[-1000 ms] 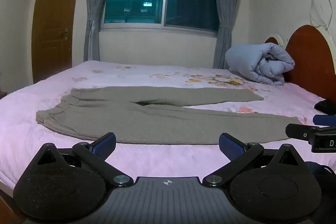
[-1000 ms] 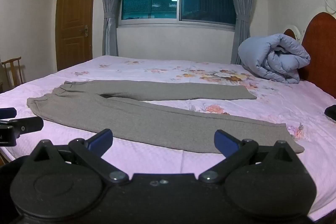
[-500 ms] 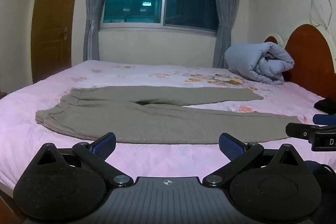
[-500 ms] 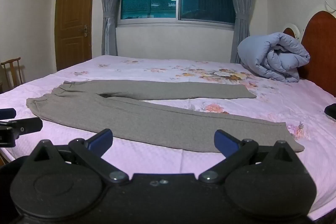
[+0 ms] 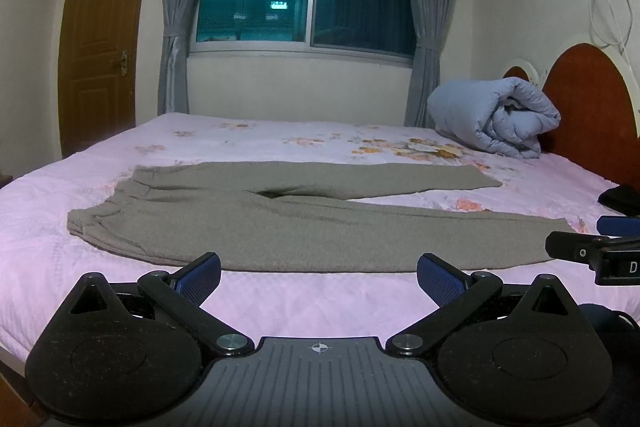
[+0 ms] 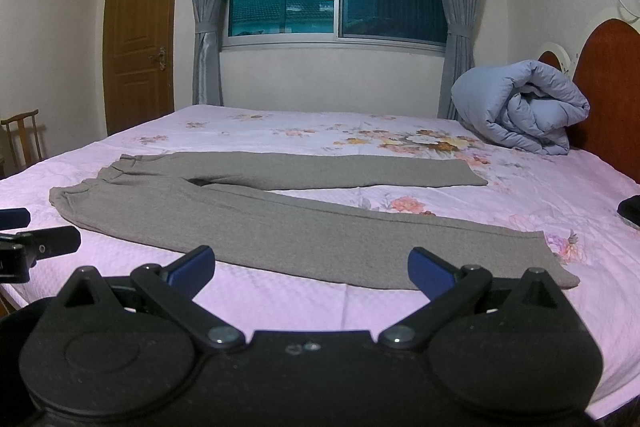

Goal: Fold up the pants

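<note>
- Blue-padded fingers of the left gripper (image 5: 319, 273) stand wide apart, nothing between them; it sits low at the near edge of the bed (image 5: 304, 303), short of the cloth.
- Right gripper (image 6: 311, 265) likewise spread wide and empty, at the same near edge.
- Grey pants (image 5: 280, 223) lie flat just ahead of both grippers, not touched by either. Long axis runs crosswise to the fingers: waistband (image 5: 96, 223) off to the left, cuffs to the right.
- Legs are splayed in a narrow V. Near leg ends at a cuff (image 6: 556, 259) just ahead and right of the right gripper's right finger; far leg lies further out.
- Judgement: left gripper is nearer the waistband end, right gripper nearer the near cuff. A first fold likely means lifting the near leg's edge at both ends and carrying it away over the far leg.
- View difference: the right wrist view shows the near cuff whole; in the left wrist view the right gripper's finger covers part of it. The left wrist view faces the near leg's upper stretch more squarely.
- Beyond the pants, far right: rolled blue quilt (image 6: 520, 107) against the headboard (image 6: 612, 91), well clear.
</note>
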Available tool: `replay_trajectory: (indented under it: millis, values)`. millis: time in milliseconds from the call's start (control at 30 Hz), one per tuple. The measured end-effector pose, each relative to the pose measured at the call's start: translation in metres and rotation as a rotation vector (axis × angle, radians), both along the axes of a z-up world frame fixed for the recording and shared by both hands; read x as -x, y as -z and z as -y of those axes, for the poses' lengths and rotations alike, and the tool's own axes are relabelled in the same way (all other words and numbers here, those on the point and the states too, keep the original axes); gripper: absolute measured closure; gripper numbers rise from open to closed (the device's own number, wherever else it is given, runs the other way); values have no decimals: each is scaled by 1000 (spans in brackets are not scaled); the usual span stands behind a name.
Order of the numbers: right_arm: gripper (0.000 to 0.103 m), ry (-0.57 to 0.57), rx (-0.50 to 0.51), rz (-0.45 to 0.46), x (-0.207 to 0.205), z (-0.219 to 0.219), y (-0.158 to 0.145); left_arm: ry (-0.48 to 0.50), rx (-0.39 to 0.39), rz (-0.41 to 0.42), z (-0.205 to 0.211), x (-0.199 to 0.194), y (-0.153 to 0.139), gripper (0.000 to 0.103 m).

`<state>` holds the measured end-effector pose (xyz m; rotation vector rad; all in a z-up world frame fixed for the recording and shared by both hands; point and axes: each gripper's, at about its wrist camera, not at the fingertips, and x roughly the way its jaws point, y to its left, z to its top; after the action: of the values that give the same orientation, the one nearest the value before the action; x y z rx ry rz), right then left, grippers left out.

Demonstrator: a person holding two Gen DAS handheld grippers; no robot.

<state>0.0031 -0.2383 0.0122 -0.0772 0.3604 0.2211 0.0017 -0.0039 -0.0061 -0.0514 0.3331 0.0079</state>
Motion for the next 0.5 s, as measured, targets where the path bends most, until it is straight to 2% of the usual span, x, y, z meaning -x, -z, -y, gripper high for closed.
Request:
replay_trajectory:
  millis: [500]
  values:
    - [6,0,-1,0,1,0,0,0,0,-2,0,-1,1,0]
